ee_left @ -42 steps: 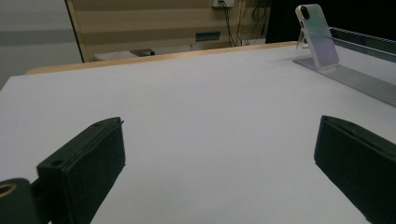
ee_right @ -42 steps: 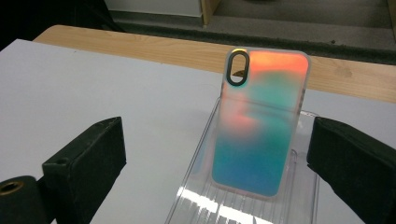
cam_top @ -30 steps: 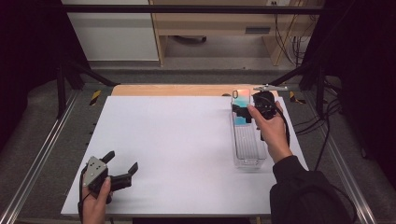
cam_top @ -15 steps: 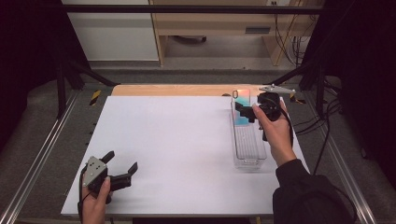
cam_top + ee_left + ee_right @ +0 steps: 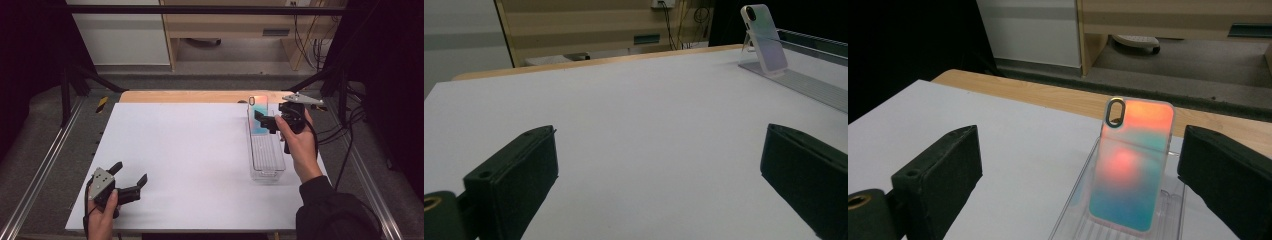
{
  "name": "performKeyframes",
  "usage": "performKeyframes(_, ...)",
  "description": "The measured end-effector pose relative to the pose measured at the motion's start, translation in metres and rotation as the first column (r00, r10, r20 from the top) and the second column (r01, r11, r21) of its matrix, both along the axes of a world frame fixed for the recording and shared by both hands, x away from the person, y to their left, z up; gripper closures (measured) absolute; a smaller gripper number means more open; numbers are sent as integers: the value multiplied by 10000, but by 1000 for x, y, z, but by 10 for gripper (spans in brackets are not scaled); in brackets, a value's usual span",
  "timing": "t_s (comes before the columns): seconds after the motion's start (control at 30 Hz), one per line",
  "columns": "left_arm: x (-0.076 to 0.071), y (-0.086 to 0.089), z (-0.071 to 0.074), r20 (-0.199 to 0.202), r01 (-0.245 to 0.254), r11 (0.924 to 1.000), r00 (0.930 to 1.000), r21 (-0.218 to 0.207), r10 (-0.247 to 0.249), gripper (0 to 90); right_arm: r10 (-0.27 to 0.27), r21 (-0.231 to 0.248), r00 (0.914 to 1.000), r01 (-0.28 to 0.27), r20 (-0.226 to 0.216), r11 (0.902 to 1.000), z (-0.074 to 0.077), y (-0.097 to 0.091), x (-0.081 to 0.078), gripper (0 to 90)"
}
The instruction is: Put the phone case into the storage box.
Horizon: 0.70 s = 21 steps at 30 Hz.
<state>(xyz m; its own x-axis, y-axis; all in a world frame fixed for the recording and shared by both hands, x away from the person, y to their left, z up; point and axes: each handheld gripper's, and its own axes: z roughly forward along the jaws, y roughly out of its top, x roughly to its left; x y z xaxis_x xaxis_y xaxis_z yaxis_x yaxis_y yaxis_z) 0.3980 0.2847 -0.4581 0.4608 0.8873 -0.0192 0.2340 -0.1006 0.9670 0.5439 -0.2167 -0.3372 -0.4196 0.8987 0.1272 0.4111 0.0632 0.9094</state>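
The table point(image 5: 190, 160) takes up the middle of the high view, its white top running from the lower left to the right of centre, with a strip of bare wood showing along its far edge in the upper middle of the frame.

On its right side, just right of centre in the high view, lies a long clear plastic tray point(image 5: 267, 160), set lengthwise away from the person. The same tray appears in the lower middle of the right gripper view, its ribbed floor visible.

At the far end of the tray a phone case point(image 5: 259, 116) stands tilted, leaning back, its lower edge inside the tray. In the right gripper view point(image 5: 1133, 170) it sits centre right, iridescent orange to teal, with an oval camera opening at its upper left corner. In the left gripper view point(image 5: 766, 42) it shows small in the upper right corner.

The right gripper point(image 5: 264, 121), held in the person's hand at the right of the high view, is spread wide and grips nothing; the case stands ahead of it between the two jaws, not touching either.

The left gripper point(image 5: 131, 177) rests at the lower left of the high view, jaws wide apart with only bare table between them.
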Motion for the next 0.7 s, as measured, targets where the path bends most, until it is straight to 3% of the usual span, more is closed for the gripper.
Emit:
performKeyframes(0.4,0,3,0,18,-45,10000,10000,-32,45,17,-113,195,9993,106,352,9998,1,-8,-11,40)
performKeyframes(0.7,0,7,1,77,-162,9998,9998,-118,163,17,-257,449,9959,219,873,9988,3,-15,-22,39)
